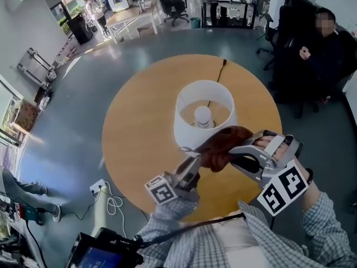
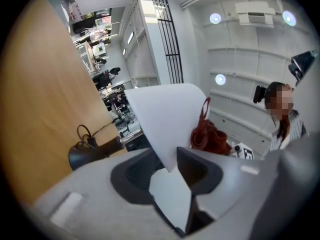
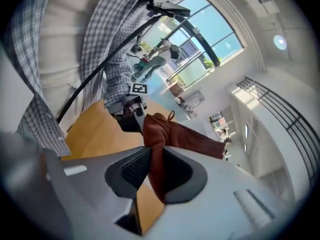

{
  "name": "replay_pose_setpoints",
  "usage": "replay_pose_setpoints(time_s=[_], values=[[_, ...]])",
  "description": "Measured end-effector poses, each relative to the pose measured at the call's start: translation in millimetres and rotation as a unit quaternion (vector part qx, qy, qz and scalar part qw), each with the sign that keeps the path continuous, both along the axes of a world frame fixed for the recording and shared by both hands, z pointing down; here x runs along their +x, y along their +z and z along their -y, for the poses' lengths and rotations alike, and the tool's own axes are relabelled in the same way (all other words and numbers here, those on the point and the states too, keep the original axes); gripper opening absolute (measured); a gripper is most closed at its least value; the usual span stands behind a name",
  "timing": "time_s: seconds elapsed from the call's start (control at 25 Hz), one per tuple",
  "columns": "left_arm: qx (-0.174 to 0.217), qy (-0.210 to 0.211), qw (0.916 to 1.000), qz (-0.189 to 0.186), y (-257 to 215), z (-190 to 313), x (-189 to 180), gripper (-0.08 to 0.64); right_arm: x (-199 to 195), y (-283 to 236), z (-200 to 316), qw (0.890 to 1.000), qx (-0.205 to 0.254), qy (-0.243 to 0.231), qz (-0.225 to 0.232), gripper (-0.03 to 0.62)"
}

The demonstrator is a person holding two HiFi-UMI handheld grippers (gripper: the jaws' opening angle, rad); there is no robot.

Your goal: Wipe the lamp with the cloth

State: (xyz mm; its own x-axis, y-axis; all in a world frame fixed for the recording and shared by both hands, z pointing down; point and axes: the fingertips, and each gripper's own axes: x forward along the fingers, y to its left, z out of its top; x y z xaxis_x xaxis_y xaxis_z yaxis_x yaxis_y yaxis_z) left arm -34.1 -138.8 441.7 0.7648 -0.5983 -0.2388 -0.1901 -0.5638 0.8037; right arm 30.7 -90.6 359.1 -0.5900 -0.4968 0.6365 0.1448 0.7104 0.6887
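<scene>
The lamp stands in the middle of the round wooden table, its bulb showing down inside the white shade and its cord trailing off towards the top of the frame. At the lower centre, the left gripper has its jaws closed on the shade's near rim, the thin white wall running between them. Just to its right, the right gripper pinches a bunched rust-red cloth in narrow jaws, and the cloth lies against that same near edge of the shade. A person sits in a chair at the upper right, well away from the table.
</scene>
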Motion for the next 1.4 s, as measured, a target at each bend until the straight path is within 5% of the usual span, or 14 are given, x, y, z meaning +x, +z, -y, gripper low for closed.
replay_pose_setpoints(time_s=[0.24,0.52,0.72,1.12,1.4], values=[[-0.002,0.006,1.0000,0.008,3.6,-1.1,-1.4,0.138,24.5,42.8,3.1,0.979,-0.090,0.126,0.135,0.074],[-0.005,0.010,0.9998,0.015,3.5,-0.7,0.7,0.140,28.6,88.9,12.8,0.941,-0.151,0.193,0.233,0.074],[-0.003,0.012,0.9998,0.018,5.0,-0.8,0.4,0.140,31.0,99.0,11.4,0.885,-0.204,0.238,0.345,0.072],[-0.002,-0.013,0.9988,0.048,2.5,-11.0,-11.2,0.144,52.0,110.5,4.5,0.833,-0.250,0.286,0.401,0.072],[0.075,-0.059,0.9862,0.135,-26.0,-16.3,-53.2,0.137,56.1,114.7,4.0,0.804,-0.281,0.301,0.429,0.072]])
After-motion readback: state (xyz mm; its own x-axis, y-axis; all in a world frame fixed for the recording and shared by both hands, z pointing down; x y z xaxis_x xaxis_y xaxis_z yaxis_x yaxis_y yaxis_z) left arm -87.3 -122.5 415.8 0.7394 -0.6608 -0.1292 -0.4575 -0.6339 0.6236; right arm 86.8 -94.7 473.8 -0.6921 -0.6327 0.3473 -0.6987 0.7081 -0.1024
